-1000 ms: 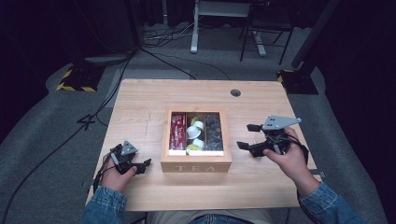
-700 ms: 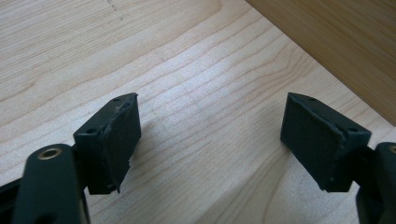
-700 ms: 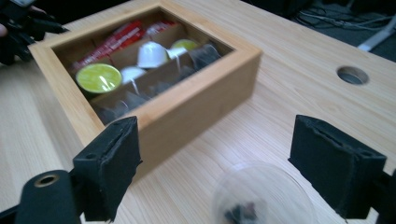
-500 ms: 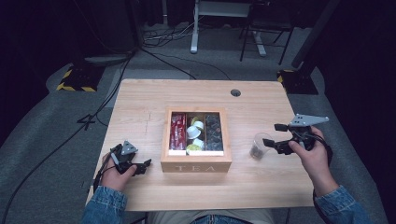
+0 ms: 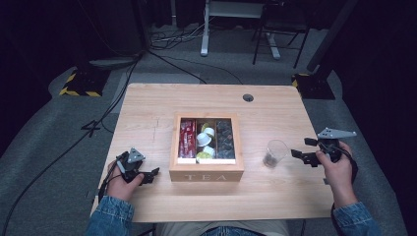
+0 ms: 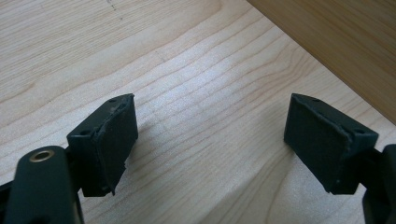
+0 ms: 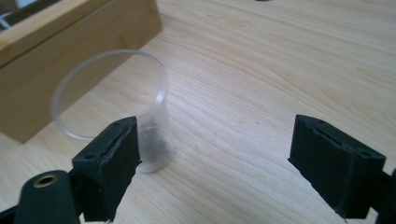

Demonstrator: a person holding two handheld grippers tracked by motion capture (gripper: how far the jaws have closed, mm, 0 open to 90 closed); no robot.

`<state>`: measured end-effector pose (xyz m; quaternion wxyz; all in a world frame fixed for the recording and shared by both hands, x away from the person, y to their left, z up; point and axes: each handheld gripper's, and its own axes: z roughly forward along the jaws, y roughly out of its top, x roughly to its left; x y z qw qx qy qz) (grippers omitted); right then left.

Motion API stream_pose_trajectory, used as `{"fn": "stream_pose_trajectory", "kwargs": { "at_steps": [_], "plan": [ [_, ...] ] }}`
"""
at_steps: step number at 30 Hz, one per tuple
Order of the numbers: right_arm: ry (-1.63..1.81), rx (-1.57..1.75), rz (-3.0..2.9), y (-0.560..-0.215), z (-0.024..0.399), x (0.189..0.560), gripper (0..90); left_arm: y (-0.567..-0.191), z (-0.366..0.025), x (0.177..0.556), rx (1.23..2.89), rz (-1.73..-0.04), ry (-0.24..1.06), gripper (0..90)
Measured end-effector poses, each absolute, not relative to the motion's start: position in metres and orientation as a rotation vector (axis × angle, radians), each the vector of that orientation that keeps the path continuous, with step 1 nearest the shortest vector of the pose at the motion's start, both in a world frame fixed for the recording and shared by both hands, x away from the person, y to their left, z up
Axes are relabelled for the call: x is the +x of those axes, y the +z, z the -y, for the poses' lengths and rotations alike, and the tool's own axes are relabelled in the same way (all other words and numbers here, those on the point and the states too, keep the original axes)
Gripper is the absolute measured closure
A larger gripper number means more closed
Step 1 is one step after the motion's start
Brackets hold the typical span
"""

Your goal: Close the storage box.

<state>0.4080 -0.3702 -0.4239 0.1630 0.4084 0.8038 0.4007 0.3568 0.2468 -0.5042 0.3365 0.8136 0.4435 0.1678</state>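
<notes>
We note the bench (image 5: 162, 105) carries a wooden tea box (image 5: 206, 169) at its middle, nearer the front edge, lid off. It has three compartments: red packets on the left, pale capsules in the middle, dark capsules on the right. A clear plastic cup (image 5: 275, 153) stands upright just right of the box, apart from it, toward the right edge, with something small and dark at its bottom; what it is we cannot tell.

The right gripper (image 5: 301, 153) hangs near the right edge, jaws wide and empty, pointed at the cup from its right; in the right gripper view the cup (image 7: 112, 107) stands beyond the left jaw, not between the pads. The left gripper (image 5: 150, 174) rests by the front left corner, jaws just opened wide, nothing between them, only bare wood (image 6: 196, 116) below.

We judge the step in hand to be the approach to the cup. The next move calls for shifting the right gripper sideways until the cup wall stands between the pads, then closing gently, since thin plastic will flex.
</notes>
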Motion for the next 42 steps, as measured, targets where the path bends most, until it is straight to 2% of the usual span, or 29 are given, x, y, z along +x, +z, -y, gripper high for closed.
{"fn": "stream_pose_trajectory", "kwargs": {
  "at_steps": [17,31,42],
  "plan": [
    [1.043,1.263,-2.299,-0.479,0.389,0.417,17.2,-0.504,-0.247,0.357,2.121,-1.156,0.436,17.8],
    [1.022,1.22,-2.285,-0.502,0.381,0.411,15.7,-0.504,-0.247,0.357,2.127,-1.157,0.436,17.4],
    [0.992,1.193,-2.282,-0.503,0.379,0.41,14.3,-0.504,-0.247,0.358,2.128,-1.157,0.443,16.7]
  ]
}}
